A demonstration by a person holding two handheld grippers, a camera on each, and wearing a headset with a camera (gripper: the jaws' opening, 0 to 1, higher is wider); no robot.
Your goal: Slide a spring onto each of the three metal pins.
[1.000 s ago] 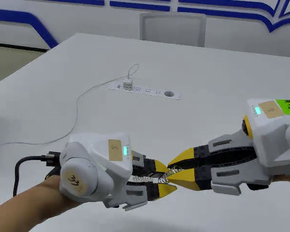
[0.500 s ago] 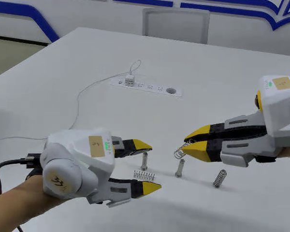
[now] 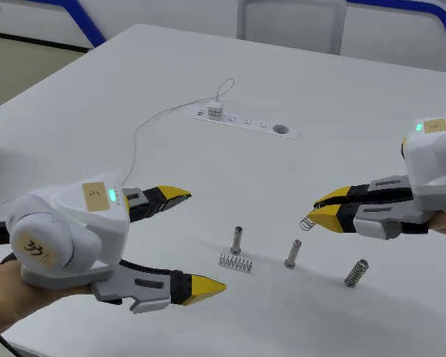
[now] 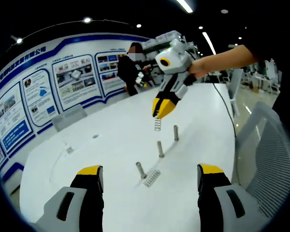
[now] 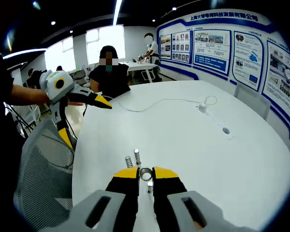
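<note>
Right gripper (image 3: 323, 210) is pinching a small spring (image 3: 307, 222) at its nearly closed yellow tips, holding it off the white table (image 3: 134, 111). The held spring is hanging at about 1 o'clock from the middle pin (image 3: 292, 253), apart from it. Left gripper (image 3: 193, 239) is hovering with jaws spread wide, gripping nothing. A loose spring (image 3: 235, 262) is lying flat at 6 o'clock of the left pin (image 3: 237, 239), just beside its base. The right pin (image 3: 356, 272) is wearing a spring and leaning slightly.
</note>
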